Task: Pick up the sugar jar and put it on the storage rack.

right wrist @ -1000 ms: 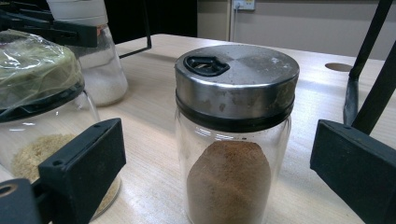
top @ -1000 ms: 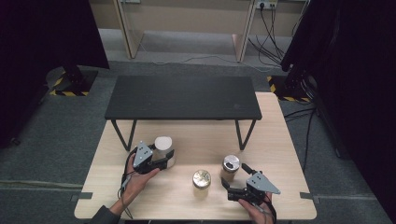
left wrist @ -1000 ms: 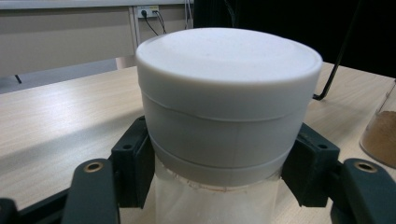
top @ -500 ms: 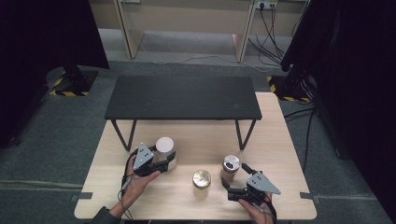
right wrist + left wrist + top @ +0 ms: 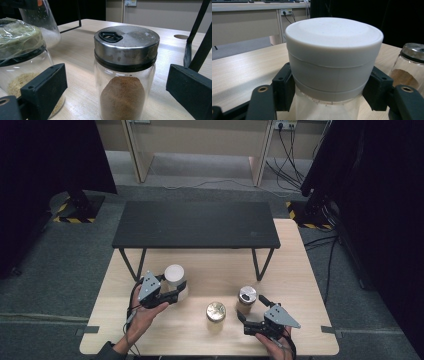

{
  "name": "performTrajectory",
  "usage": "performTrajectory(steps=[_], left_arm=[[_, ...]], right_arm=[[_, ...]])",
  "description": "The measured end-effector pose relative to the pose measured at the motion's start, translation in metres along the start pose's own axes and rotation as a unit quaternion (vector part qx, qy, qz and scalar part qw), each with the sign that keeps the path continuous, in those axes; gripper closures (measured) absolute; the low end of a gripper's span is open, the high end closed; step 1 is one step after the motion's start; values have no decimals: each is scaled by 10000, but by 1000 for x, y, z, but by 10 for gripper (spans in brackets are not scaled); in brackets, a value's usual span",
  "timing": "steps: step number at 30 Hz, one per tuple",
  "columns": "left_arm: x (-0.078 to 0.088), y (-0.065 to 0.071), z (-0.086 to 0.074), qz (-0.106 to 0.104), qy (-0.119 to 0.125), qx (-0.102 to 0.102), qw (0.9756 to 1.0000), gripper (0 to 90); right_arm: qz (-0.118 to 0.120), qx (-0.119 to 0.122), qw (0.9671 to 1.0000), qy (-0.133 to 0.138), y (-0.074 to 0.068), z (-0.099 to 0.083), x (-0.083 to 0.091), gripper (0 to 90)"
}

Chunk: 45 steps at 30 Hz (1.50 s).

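My left gripper (image 5: 172, 296) was clenched on the white-lidded jar (image 5: 332, 72) at the table's near left; with the pads just under the lid, it could slip. My right gripper (image 5: 251, 319) stood unclenched around the spice jar (image 5: 124, 75), risking a knock.

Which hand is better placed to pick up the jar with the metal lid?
Right. The right gripper is open just in front of the metal-lid jar, which stands between its fingers. The left gripper is shut on the white-lid jar.
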<state>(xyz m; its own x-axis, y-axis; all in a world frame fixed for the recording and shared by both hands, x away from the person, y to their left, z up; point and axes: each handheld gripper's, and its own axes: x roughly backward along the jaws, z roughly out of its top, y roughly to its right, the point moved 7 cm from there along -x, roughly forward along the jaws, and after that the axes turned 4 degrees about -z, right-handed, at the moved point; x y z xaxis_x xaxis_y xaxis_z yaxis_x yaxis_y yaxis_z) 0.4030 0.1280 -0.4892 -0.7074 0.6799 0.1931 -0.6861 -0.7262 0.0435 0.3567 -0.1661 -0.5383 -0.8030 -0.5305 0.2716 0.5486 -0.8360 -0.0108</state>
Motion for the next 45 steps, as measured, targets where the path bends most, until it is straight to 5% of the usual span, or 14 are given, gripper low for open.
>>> performTrajectory(steps=[45], left_arm=[[25, 4, 59, -262, -84, 94, 9996, 350]], right_arm=[[-12, -36, 10000, -3, 1, 0, 0, 37]])
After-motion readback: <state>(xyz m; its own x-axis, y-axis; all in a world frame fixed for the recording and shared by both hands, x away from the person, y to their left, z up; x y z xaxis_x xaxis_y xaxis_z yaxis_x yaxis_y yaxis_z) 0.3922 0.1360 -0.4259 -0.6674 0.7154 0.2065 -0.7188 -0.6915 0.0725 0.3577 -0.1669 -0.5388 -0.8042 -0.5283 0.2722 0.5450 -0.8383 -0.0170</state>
